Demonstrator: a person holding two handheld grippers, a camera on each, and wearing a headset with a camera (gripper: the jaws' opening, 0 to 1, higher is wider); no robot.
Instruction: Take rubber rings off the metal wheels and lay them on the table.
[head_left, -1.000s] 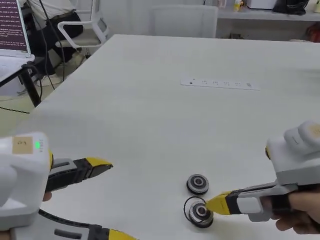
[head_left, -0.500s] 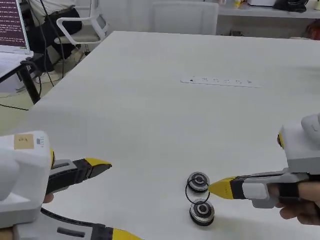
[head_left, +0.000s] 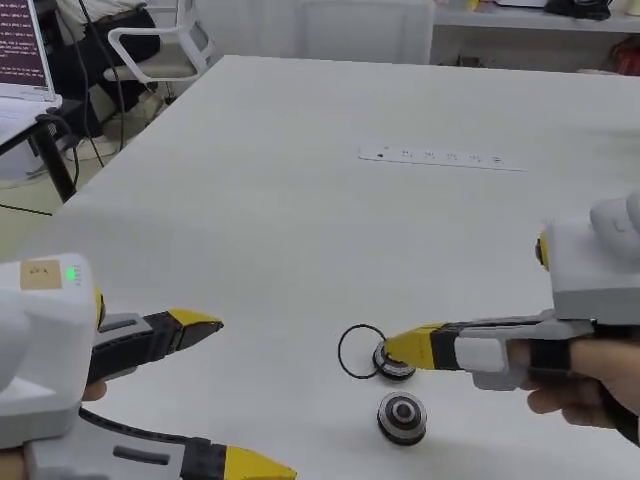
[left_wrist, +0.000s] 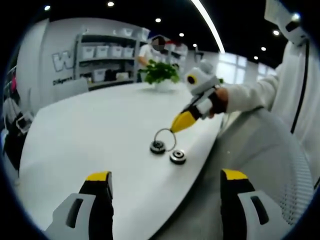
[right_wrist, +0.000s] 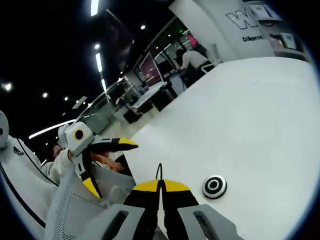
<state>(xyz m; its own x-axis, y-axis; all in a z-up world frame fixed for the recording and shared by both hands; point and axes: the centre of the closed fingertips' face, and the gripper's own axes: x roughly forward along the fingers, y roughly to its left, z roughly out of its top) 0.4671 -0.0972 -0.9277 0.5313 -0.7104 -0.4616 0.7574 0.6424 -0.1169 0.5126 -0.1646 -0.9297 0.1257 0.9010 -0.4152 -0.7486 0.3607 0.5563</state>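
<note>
Likely office, white table (head_left: 300, 210), chairs (head_left: 370, 35), shelves (left_wrist: 107, 62)

I see a big white table (head_left: 250, 180) with a power strip (head_left: 440, 158) on its far side. Far left: white chair (head_left: 160, 50), lit screen (head_left: 20, 45). Far right: shelf (head_left: 530, 20). Also bin shelving (left_wrist: 107, 55), potted plant (left_wrist: 161, 74), ceiling strip light (left_wrist: 212, 27).

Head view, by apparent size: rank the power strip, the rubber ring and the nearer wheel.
1. power strip, clearly longest despite lying farthest.
2. rubber ring and nearer wheel: about alike across, so unranked.
</note>
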